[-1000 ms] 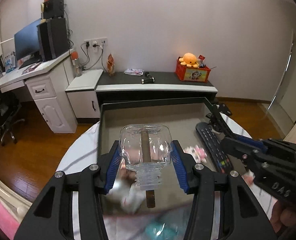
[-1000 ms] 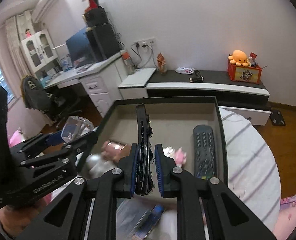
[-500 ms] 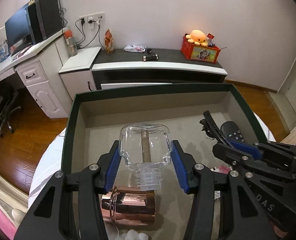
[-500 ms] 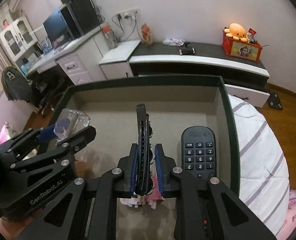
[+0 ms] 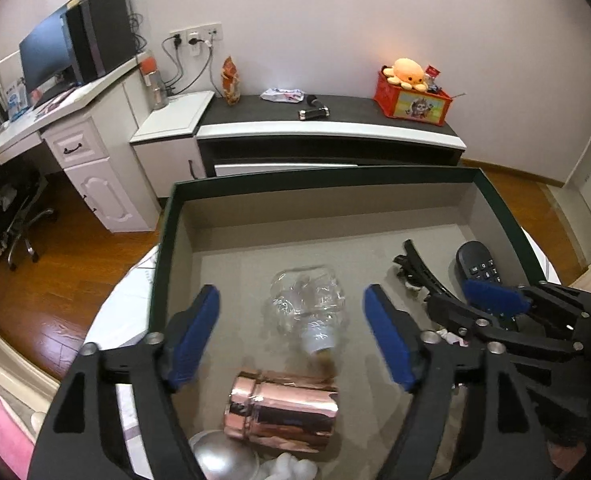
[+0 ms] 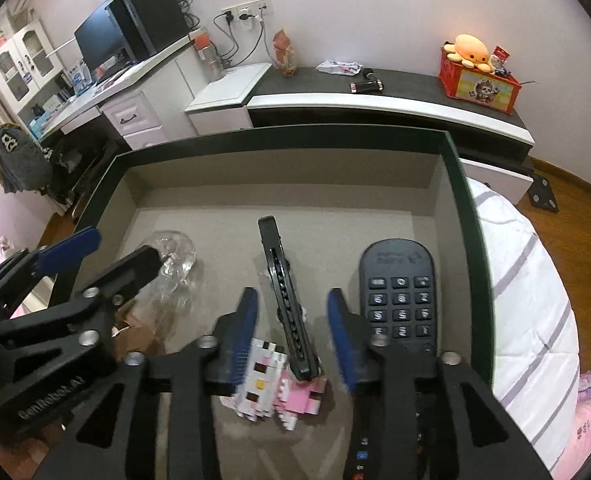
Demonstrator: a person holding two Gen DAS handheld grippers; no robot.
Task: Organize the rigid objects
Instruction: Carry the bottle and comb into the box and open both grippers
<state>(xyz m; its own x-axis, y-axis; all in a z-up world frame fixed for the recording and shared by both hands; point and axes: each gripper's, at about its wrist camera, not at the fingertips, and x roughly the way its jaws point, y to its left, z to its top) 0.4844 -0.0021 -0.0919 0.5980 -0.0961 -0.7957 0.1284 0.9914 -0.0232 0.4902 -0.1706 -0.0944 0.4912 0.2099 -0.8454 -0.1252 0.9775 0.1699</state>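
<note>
- Blue pads line the left gripper [image 5: 291, 336] in the left wrist view; its jaws are opening and stand wide apart, and the clear glass jar [image 5: 309, 312] lies between them on the box floor, touching neither pad.
- Just nearer the camera lies 1 rose-gold canister [image 5: 281, 412] on its side, with 1 silver ball [image 5: 223, 456] at the bottom edge.
- The dark green box [image 5: 167, 216] has a grey lining and sits on a white round table [image 5: 115, 312]; behind stand a white desk [image 5: 75, 120] and a low cabinet [image 5: 327, 128].
- To the right, the right gripper [image 5: 495, 300] hangs over 1 black hair clip [image 5: 419, 268] and 1 black remote [image 5: 475, 264].
- Black and slim, the hair clip [image 6: 285, 292] in the right wrist view lies between the right gripper [image 6: 291, 332] jaws, which are opening; it lies clear of both pads.
- Its near end rests on 1 pink-and-white block toy [image 6: 275, 388].
- The remote [image 6: 399, 292] lies just right of the jaws, and the jar [image 6: 175, 256] sits at the left under the left gripper [image 6: 95, 252].
</note>
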